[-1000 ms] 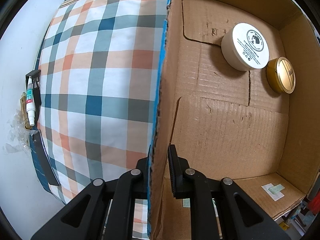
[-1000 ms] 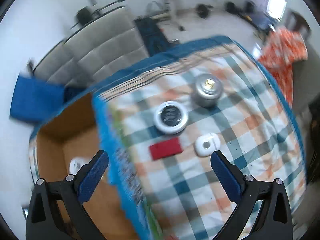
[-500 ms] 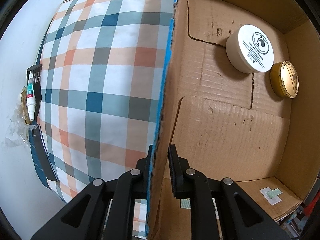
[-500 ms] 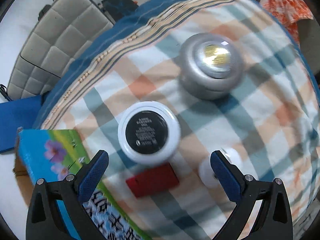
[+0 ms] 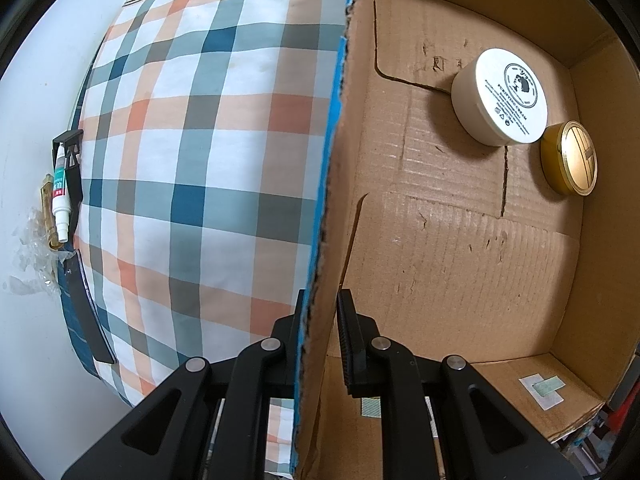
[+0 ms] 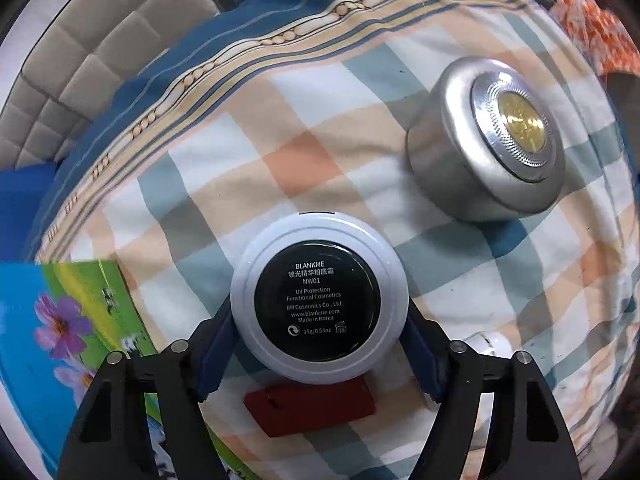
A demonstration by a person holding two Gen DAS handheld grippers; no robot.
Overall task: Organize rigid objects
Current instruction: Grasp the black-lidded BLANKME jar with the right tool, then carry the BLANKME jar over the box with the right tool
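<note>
In the left wrist view, far left, a small white tube (image 5: 61, 196) with a green and red label lies on a pale surface just beside the edge of a bed covered by a plaid sheet (image 5: 208, 152) in teal, orange and white; to the right of the sheet rises the wall of a cardboard box (image 5: 326, 208), its outer face blue, its inside plain brown; the left tongs (image 5: 320, 340) point down and are clamped on that wall, one finger outside and one inside; further right, on the box floor toward the far right corner, a cream jar (image 5: 500, 98) with a white printed lid stands just beside a gold round compact (image 5: 570, 158), the two touching or nearly so.

In the right wrist view, at the left edge, the box's printed outer face (image 6: 60, 320) shows purple flowers on blue and green; right of it, on the plaid sheet, the right tongs (image 6: 318, 344) straddle a white round compact (image 6: 318, 300) with a black label; the blue pads sit at both its sides and the jaws are closing, though whether they press on it yet I cannot tell; a red flat case (image 6: 312, 406) lies just near of the compact, partly under it in the picture; a small white object (image 6: 490, 344) shows behind the right finger; far right stands a silver round case (image 6: 486, 140) with a gold centre, well apart from the compact.
</note>
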